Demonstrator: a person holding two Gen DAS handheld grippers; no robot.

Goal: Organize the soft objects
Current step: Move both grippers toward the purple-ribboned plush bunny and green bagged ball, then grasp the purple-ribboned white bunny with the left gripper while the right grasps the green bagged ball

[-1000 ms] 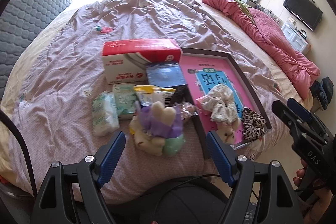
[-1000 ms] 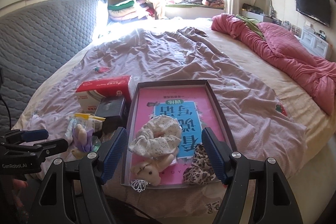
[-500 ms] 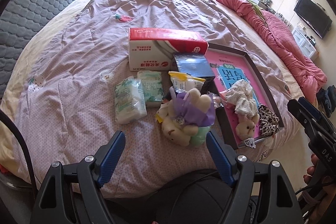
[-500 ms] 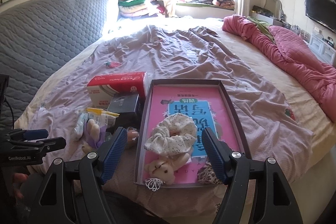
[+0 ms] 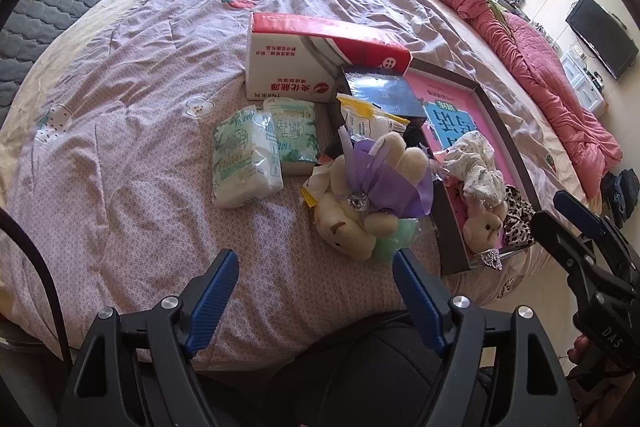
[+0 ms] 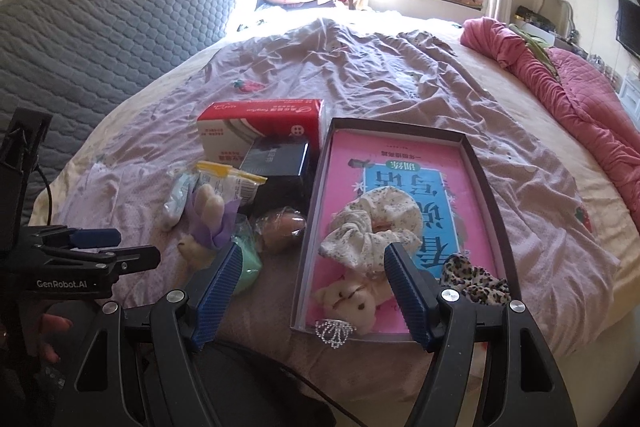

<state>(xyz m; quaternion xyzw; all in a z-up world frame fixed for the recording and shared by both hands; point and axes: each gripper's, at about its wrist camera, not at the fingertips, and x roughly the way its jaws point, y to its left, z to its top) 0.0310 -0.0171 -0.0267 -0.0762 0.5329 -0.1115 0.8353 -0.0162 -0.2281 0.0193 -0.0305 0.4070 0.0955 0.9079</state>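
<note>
On the lilac bedspread lies a shallow dark tray [image 6: 476, 163] lined with a pink and blue book; its near wall [image 5: 450, 227] shows in the left wrist view. In it rest a white floral scrunchie [image 6: 374, 223], a small cream plush bear [image 6: 352, 301], a leopard scrunchie [image 6: 474, 277] and a little tiara [image 6: 334, 331]. Left of the tray sits a cream plush with purple wrap [image 5: 372, 195], over a mint-green soft thing [image 5: 396, 239]. My left gripper [image 5: 316, 291] hovers open just short of that plush. My right gripper [image 6: 314, 291] stands open over the tray's near end.
A red and white carton [image 5: 316, 55], a dark blue box [image 5: 380, 91], two tissue packs [image 5: 244, 159] and a yellow-topped packet [image 5: 368, 119] crowd the plush. A pink quilt [image 6: 560, 83] lies at the right. A grey headboard [image 6: 100, 39] stands left.
Both views have shifted: the objects slid rightward in the frames and grew slightly larger as both grippers sank toward the bed. Both grippers stayed open; nothing on the bed moved.
</note>
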